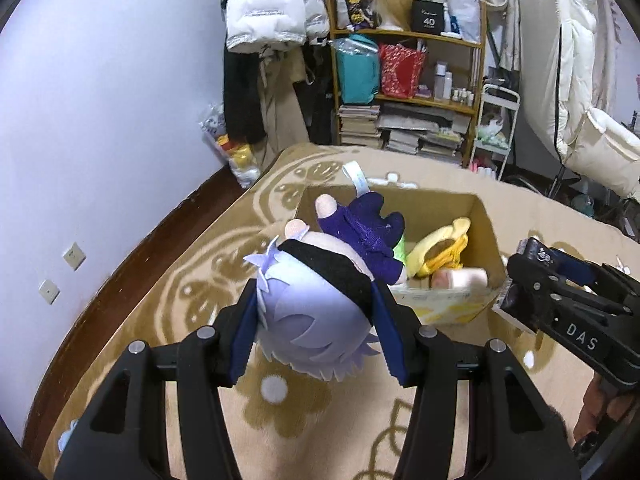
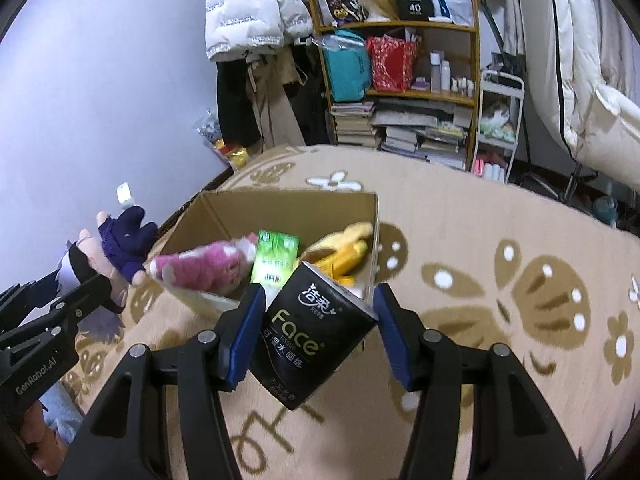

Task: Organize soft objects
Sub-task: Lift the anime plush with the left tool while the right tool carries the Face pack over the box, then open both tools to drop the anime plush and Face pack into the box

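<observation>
Beige rug (image 2: 460,240) underneath, box (image 2: 288,204) just ahead: left gripper (image 1: 316,332) clamping doll (image 1: 316,320), right gripper (image 2: 316,328) clamping tissue pack (image 2: 316,336) (black).

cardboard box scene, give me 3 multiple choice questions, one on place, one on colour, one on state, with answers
1. Where is the pink plush toy?
A. inside the cardboard box
B. on the shelf
C. in the left gripper

2. What colour is the tissue pack in the right gripper?
A. green
B. black
C. white

3. What is the left gripper doing?
A. open and empty
B. shut on a book
C. shut on the doll

Answers:
1 A: the pink plush toy lies within the cardboard box walls.
2 B: the right gripper pinches a black tissue pack.
3 C: the left gripper squeezes the doll by its lavender head.
</observation>
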Tool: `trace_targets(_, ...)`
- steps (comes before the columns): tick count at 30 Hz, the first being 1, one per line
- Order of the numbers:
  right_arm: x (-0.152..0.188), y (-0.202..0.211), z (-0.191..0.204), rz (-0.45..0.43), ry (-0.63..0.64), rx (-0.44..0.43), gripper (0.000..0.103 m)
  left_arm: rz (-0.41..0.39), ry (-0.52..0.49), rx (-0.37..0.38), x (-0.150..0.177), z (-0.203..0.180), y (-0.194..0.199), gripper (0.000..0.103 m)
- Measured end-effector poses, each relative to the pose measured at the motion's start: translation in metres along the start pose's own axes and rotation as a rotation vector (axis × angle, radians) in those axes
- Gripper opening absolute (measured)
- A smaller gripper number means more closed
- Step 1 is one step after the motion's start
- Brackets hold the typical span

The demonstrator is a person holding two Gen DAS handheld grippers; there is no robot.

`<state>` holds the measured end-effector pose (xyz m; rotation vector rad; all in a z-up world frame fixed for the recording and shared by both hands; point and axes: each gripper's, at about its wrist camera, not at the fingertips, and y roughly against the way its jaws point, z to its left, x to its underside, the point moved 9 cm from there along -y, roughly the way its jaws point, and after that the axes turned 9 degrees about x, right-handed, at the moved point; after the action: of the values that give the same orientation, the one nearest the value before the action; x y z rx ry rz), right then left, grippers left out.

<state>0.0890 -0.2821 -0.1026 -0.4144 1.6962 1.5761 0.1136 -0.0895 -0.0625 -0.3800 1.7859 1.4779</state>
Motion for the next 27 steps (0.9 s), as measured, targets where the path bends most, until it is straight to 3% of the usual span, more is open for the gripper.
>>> trace_targets(3, -0.01, -0.006, 0.003, -0.013, 0.002, -0.012, 0.059, -0.008, 0.008, 0.039, -0.013, -0.002, -0.007, 0.053)
trace_targets(13, -0.042, -0.036, 0.021, -0.042, 0.014, -0.073, 0.059, -0.036, -0.049, -0.008, -0.054, 0.007, -0.034, 0.053)
trace_targets(27, -0.036, -0.082, 0.027, -0.003, 0.038, -0.096, 0.059, 0.011, -0.064, 0.05, -0.052, 0.0, -0.09, 0.055)
